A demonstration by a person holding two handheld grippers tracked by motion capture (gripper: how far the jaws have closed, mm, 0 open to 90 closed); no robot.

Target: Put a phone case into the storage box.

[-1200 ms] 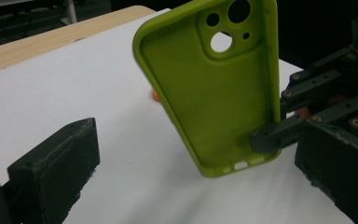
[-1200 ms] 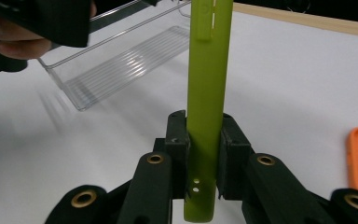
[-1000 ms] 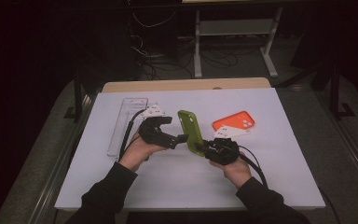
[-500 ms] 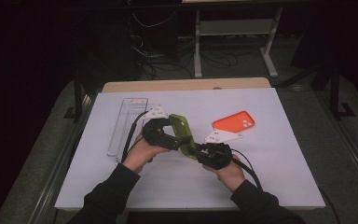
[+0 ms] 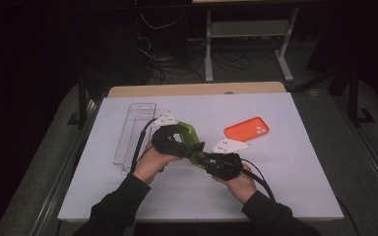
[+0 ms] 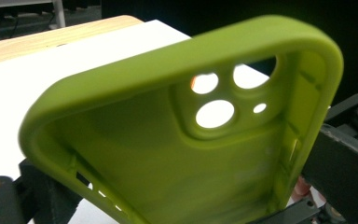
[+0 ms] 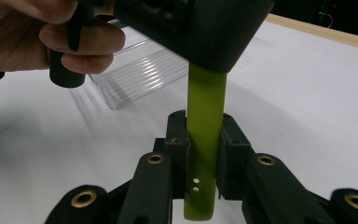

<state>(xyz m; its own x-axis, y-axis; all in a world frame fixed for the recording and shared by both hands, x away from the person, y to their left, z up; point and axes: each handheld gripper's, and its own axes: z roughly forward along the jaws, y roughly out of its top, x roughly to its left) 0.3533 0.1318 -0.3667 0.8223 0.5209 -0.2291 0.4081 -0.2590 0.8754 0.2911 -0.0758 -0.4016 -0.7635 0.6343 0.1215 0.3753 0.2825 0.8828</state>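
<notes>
Closing: the left gripper point(image 5: 189, 147) has just been drawing its jaws in around the upper end of the green phone case point(image 5: 193, 142); from the left gripper view the case sits between them, yet whether the pads press on it I cannot tell.
Right grip: the right gripper point(image 7: 204, 154) pinches the case's lower edge flat between both pads.
Case place: held above the white table cover point(image 5: 295, 167), near its middle, slanting between the two grippers.
Meaning: I judge this a handover or two-handed grip being set up, the case not yet passed.
Against earlier: the case has swung from near upright to a slant, and both hands have come closer together.
Farther out: the orange phone case point(image 5: 246, 129) lies toward the right edge, the clear tray point(image 5: 134, 129) by the left edge.
</notes>
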